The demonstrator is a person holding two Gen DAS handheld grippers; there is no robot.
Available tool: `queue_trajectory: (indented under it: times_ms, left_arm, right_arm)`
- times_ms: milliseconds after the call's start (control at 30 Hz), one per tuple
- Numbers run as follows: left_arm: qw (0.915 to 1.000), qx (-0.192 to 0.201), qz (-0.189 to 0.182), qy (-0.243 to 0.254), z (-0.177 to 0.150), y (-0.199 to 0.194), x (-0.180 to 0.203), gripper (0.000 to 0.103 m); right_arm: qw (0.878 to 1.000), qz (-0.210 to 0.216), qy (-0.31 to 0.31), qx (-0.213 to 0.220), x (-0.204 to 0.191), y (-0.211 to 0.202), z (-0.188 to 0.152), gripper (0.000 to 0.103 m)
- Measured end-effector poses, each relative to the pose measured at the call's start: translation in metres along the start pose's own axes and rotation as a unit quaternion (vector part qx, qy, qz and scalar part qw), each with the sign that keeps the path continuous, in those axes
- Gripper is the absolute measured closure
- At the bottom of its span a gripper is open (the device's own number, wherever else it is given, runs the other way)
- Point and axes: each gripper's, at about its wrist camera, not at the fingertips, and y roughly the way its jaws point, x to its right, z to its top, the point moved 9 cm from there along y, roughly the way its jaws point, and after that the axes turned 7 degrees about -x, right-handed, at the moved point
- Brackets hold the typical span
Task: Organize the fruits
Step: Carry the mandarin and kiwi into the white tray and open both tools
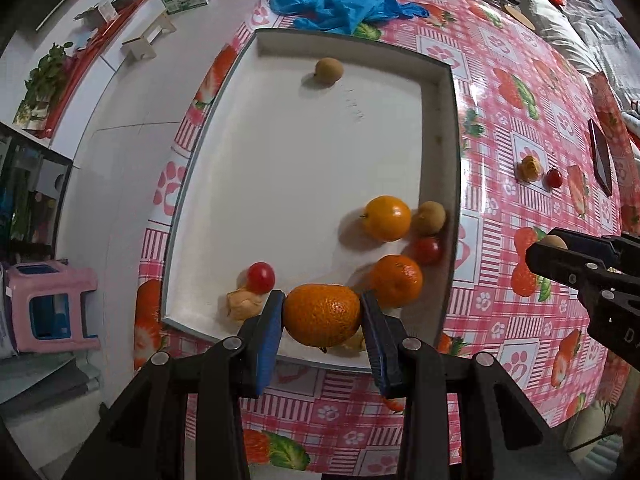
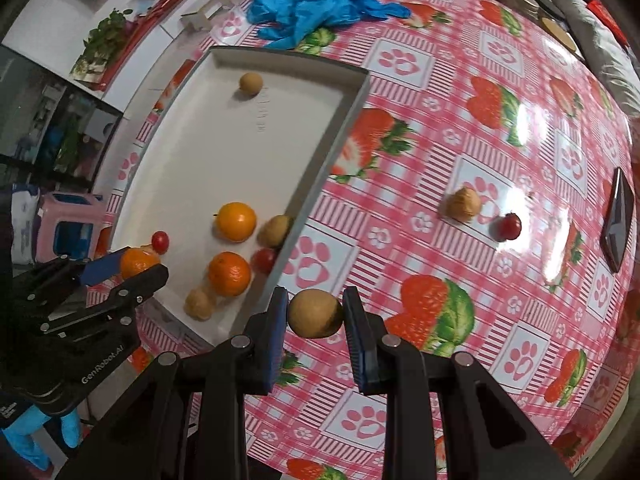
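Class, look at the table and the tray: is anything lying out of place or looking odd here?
Two fruits lie loose on the tablecloth outside the white tray: a walnut-like brown fruit and a cherry tomato beside it. A crumpled blue plastic bag lies past the tray's far edge. Nothing looks spilled or damaged.

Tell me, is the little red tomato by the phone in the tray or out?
Out. The cherry tomato sits on the tablecloth, beyond the tray.

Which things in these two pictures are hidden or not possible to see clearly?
- Left wrist view: a pale fruit sits behind the held mandarin; its kind is unclear.
- Left wrist view: the right hand-held gripper covers most of its brown fruit.
- Right wrist view: the dark flat object is too distorted near the edge to identify.
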Motion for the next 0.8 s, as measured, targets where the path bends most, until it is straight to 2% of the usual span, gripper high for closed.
queue_trajectory:
  times_ms: [800]
  left_arm:
    - [0.9999, -0.007, 0.000, -0.011, 0.016, 0.009, -0.022, 0.063]
  right_arm:
    - [0.999, 0.008, -0.031, -0.011, -0.045, 0.014, 0.030, 0.073]
